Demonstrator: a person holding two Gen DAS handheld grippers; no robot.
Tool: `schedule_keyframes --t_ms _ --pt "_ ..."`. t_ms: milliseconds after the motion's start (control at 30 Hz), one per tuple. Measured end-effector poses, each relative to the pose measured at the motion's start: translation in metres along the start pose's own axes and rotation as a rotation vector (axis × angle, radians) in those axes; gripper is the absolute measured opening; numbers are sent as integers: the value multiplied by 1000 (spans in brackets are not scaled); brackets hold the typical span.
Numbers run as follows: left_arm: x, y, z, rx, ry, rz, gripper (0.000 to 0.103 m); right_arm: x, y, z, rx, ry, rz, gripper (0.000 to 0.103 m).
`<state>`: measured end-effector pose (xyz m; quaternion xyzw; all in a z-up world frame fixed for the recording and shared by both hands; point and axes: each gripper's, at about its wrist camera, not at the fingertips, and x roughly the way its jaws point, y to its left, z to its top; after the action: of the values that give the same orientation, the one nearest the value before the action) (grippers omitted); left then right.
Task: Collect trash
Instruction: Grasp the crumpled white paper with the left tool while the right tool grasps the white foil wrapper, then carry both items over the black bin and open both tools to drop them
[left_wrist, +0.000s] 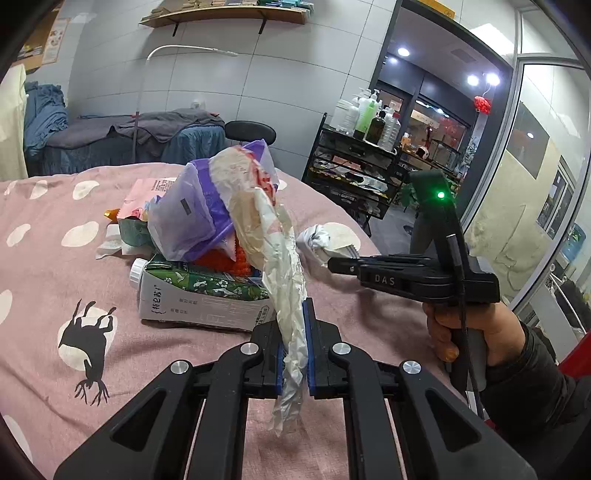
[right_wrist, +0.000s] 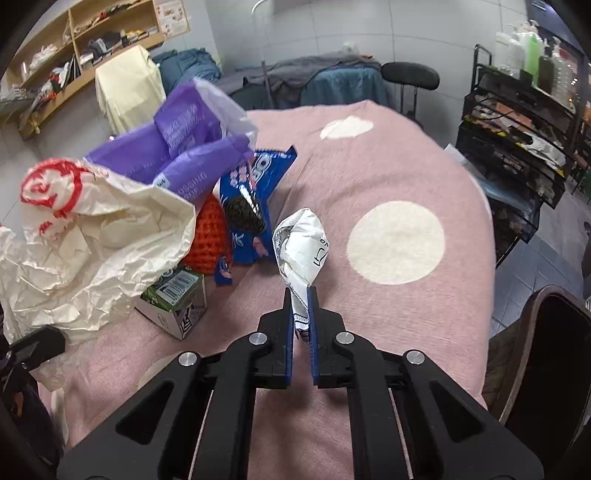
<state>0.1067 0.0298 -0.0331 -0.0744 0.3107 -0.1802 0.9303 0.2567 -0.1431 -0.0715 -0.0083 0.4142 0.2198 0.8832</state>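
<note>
Pink spotted bed (left_wrist: 44, 258) with trash pile. Left claw (left_wrist: 295, 332) clenched on crinkled cream bag (left_wrist: 284, 295). Right claw (right_wrist: 301, 314) clenched on white paper wad (right_wrist: 301, 243), just right of pile.

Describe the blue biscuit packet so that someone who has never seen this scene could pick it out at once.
Start at the pink bedspread with cream dots and find the heap of trash on it. The blue foil biscuit packet stands at the heap's edge, beside the orange knobbly item and below the purple plastic bags. It alone is glossy blue and pictures a dark sandwich biscuit.
</note>
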Motion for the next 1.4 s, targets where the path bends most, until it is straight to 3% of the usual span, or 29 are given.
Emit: schedule_keyframes --t_ms 300,700,1400 --pt "-11 -15 5 32 -36 -1 9 -46 -9 -23 59 -117 -20 8" --pt "-7 -44 10 81 -50 -57 9 -106 -33 -58 149 -260 -25 8" --pt "20 -97 15 167 -25 -169 9 -152 -114 -116 405 -336 -202 8"
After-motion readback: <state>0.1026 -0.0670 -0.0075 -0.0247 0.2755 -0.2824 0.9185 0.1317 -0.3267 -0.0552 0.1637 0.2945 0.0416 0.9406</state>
